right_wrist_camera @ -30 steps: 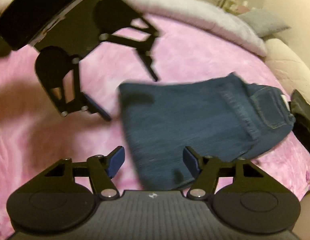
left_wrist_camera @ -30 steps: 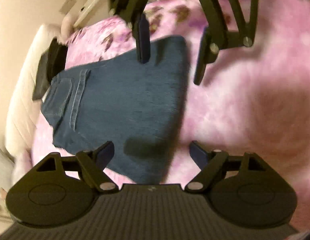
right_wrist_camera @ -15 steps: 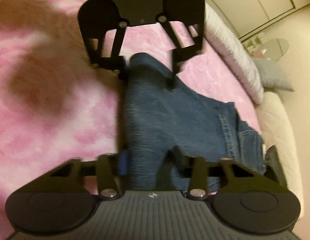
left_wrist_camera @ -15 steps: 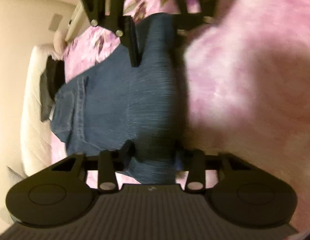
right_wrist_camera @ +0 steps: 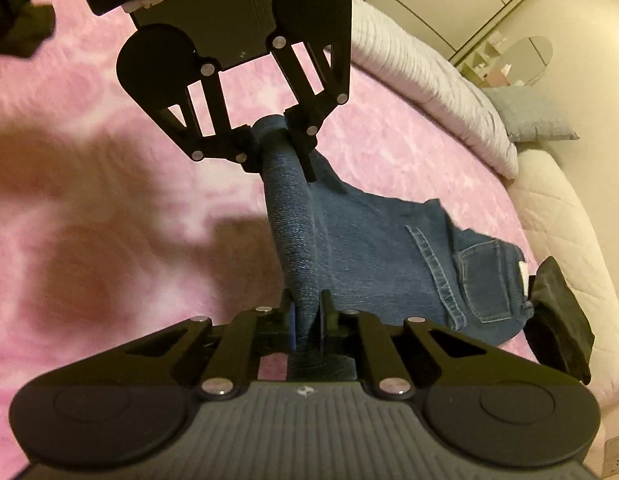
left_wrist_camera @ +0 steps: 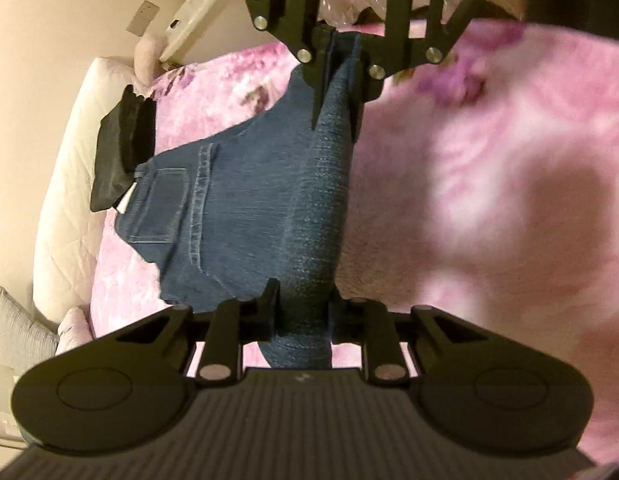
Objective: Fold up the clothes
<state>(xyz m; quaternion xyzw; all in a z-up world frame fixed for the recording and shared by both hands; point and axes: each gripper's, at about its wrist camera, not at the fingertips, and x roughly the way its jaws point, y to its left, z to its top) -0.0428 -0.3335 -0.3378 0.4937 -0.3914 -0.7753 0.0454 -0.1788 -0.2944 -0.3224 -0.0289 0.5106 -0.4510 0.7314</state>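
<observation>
Left wrist view, left to right: cream quilted mattress edge, black folded cloth touching the waistband end, then blue denim jeans lying on the fuzzy pink blanket. Back pocket faces up, near the black cloth. Left gripper has just been closing and now pinches the bunched fold edge of the jeans; denim fills the gap between its fingers. Right gripper at top, pinching the far end of the same edge, which is raised off the blanket between the two tools.

Right wrist view, left to right: pink blanket with dark shadows, left gripper at top clamped on denim, right gripper just closed, fingers squeezed on the thin fold. Jeans spread toward the right, black cloth beyond.
</observation>
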